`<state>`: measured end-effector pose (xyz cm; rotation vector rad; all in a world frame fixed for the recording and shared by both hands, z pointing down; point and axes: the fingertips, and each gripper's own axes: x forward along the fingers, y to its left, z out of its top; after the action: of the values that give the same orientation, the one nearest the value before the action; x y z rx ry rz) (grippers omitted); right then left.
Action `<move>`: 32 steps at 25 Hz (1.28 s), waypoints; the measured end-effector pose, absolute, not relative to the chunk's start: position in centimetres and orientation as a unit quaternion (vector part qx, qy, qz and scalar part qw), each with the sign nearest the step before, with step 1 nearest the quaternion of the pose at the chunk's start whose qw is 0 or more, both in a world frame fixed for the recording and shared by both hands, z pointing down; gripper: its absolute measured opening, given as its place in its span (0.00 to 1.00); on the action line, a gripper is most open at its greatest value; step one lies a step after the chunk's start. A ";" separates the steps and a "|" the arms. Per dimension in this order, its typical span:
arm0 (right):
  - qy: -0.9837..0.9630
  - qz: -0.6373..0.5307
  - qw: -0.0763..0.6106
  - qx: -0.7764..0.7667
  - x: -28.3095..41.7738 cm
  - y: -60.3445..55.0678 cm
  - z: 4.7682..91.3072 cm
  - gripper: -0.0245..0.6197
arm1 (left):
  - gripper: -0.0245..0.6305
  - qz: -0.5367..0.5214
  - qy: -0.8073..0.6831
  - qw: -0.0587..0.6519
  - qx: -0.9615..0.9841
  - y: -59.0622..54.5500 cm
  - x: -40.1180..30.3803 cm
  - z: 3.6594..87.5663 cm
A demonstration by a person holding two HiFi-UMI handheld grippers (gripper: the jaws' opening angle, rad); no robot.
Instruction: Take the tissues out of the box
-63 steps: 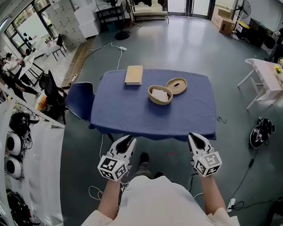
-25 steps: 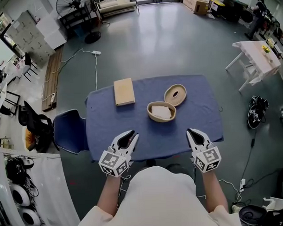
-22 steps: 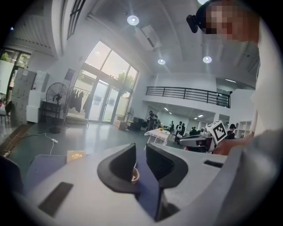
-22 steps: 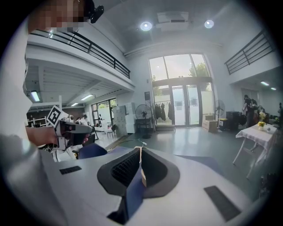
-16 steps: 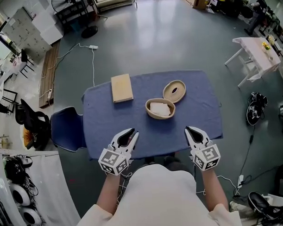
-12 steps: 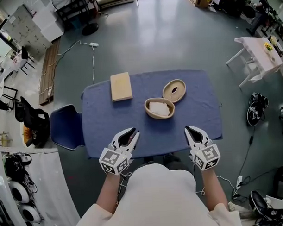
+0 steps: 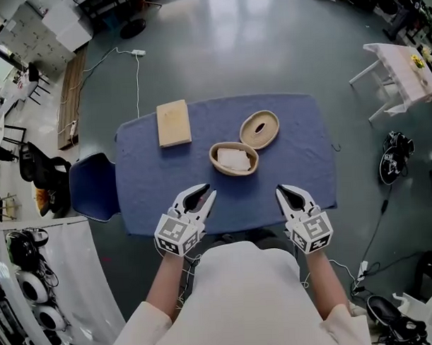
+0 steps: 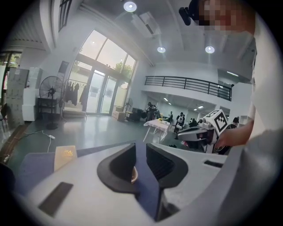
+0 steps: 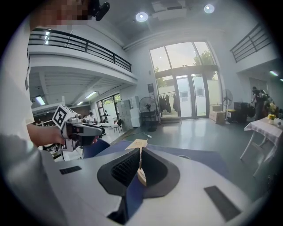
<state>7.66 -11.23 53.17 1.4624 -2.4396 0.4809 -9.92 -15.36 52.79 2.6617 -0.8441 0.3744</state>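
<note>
An oval tan box (image 7: 233, 158) with white tissues (image 7: 233, 159) inside sits mid-table on the blue cloth (image 7: 153, 192). Its slotted lid (image 7: 259, 128) lies just beyond it to the right. My left gripper (image 7: 205, 195) hovers over the near edge of the cloth, left of the box, jaws a little apart and empty. My right gripper (image 7: 282, 192) hovers at the near edge to the box's right, with only a narrow gap and nothing in it. In the left gripper view, a sliver of the box (image 8: 133, 175) shows between the jaws of the left gripper (image 8: 140, 154). The right gripper view shows the box (image 9: 141, 176) in the slit of the right gripper (image 9: 140, 156).
A flat wooden case (image 7: 173, 123) lies at the table's far left. A blue chair (image 7: 93, 187) stands against the table's left side. A small white table (image 7: 403, 70) stands at the far right, with cables and gear on the floor around.
The person has stepped up to the table; both grippers have moved forward and lower, from in front of the table to above its near edge. Jaw gaps look unchanged.
</note>
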 end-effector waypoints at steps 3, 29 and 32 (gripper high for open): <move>-0.838 0.175 0.132 0.500 9.0 -12.2 54.4 0.09 | 0.17 0.153 -0.285 0.160 0.933 -16.7 -7.6 54.3; -0.819 0.277 0.130 0.486 13.5 -18.0 64.2 0.09 | 0.23 0.464 -0.103 0.055 0.878 -24.5 1.7 77.6; -0.820 0.284 0.128 0.481 13.3 -18.5 64.6 0.09 | 0.24 0.502 -0.077 0.034 0.861 -25.1 1.3 80.2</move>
<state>13.30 -18.47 64.62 1.3976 -2.3842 0.8257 1.27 -25.15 80.18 2.6461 -0.2356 1.5444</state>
